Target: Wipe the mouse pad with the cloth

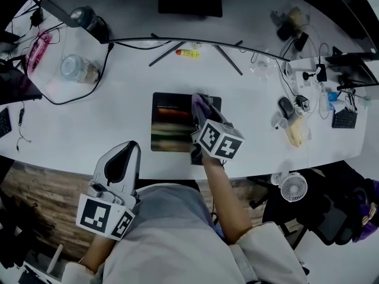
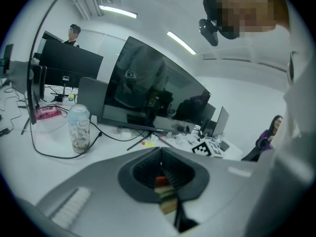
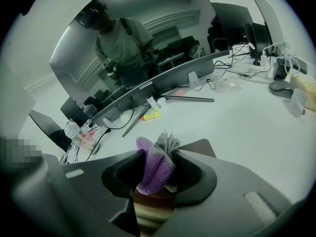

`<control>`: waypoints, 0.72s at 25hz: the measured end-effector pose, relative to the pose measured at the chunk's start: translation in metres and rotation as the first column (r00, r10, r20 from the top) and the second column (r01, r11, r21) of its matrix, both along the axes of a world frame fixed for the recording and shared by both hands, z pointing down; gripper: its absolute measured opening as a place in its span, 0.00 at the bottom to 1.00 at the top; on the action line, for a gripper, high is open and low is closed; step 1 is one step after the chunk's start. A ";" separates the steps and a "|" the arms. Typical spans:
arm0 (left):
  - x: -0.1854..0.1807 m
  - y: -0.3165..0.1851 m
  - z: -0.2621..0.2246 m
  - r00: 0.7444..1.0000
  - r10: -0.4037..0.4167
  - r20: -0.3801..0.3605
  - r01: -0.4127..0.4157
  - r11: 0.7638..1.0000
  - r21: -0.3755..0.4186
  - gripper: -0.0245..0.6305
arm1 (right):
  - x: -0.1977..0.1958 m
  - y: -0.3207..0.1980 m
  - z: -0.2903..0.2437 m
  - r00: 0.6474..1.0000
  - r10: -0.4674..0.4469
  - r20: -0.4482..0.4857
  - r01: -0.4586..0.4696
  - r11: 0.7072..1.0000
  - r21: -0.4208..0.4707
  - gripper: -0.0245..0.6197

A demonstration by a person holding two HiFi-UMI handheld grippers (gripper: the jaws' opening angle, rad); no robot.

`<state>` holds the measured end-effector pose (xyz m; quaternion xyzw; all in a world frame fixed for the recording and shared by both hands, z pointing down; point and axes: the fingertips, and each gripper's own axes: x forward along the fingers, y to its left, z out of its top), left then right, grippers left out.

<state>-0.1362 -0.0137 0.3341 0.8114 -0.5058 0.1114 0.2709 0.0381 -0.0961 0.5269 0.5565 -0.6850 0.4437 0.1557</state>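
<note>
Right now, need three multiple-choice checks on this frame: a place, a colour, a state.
1. The cloth is over: A the right part of the mouse pad; B its left part; C neither, it is off the pad.
2. Cloth colour: A yellow; B purple; C white.
3. The left claw is: A shut, empty; B wide open; C gripping the cloth.
Key: 1 A, the right claw holds it there in the head view; 2 B, purple folds show between the jaws; 3 A, its jaws meet with nothing between.
</note>
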 end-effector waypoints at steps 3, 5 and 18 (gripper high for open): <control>-0.002 0.000 0.000 1.000 0.000 0.002 0.000 1.000 0.000 0.04 | -0.005 0.000 0.000 1.000 -0.001 0.002 0.001 1.000 0.000 0.28; -0.002 0.000 -0.001 1.000 -0.003 0.000 0.003 1.000 0.001 0.04 | -0.007 0.000 0.000 1.000 -0.003 0.006 0.003 1.000 -0.001 0.28; -0.012 0.003 0.000 0.998 -0.020 0.053 0.020 1.000 0.004 0.04 | -0.033 -0.002 0.000 0.999 -0.033 0.025 0.033 0.999 -0.003 0.28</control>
